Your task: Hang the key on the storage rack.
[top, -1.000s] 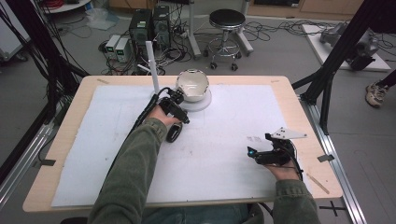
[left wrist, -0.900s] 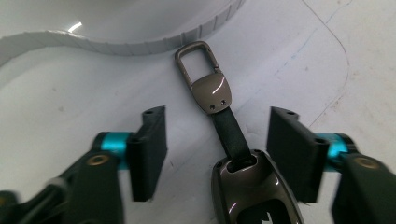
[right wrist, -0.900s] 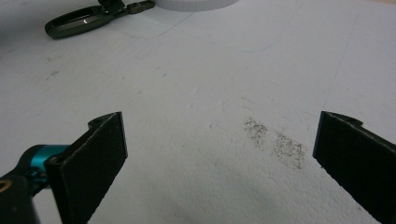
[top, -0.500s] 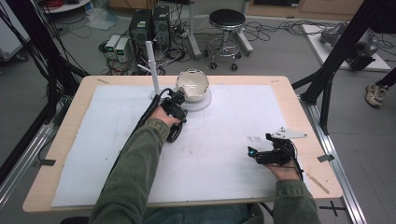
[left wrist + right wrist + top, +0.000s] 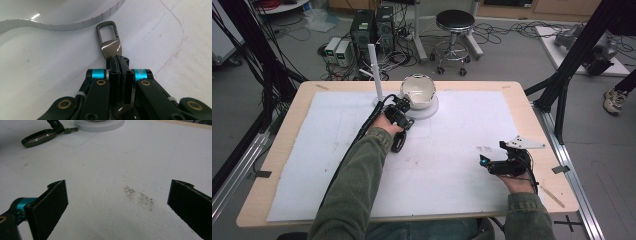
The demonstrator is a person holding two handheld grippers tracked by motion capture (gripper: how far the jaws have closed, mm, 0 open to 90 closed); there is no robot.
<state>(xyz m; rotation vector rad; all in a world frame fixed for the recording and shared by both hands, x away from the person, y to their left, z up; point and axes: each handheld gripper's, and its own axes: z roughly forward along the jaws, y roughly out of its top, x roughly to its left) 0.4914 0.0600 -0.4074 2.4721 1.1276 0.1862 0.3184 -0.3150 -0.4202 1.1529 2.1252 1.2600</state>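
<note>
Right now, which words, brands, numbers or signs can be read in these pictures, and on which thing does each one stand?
No text can be read.
Blue sleeve of the left gripper: faint print, too blurred to read.
Metal clip in its jaws: no marking visible.
White mat: only faint pencil lines and smudges, no words.

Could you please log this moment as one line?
left gripper: just closed, shut on metal clip | right gripper: open, idle over white mat | clip beside round base

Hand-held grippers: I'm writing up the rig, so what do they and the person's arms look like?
Both are black. The left hand-held gripper has flat black jaws on black linkage arms with brass-coloured rivets, cyan bands and a black cable. The right hand-held gripper carries a grey three-cornered plate. Sleeves are olive green.
</note>
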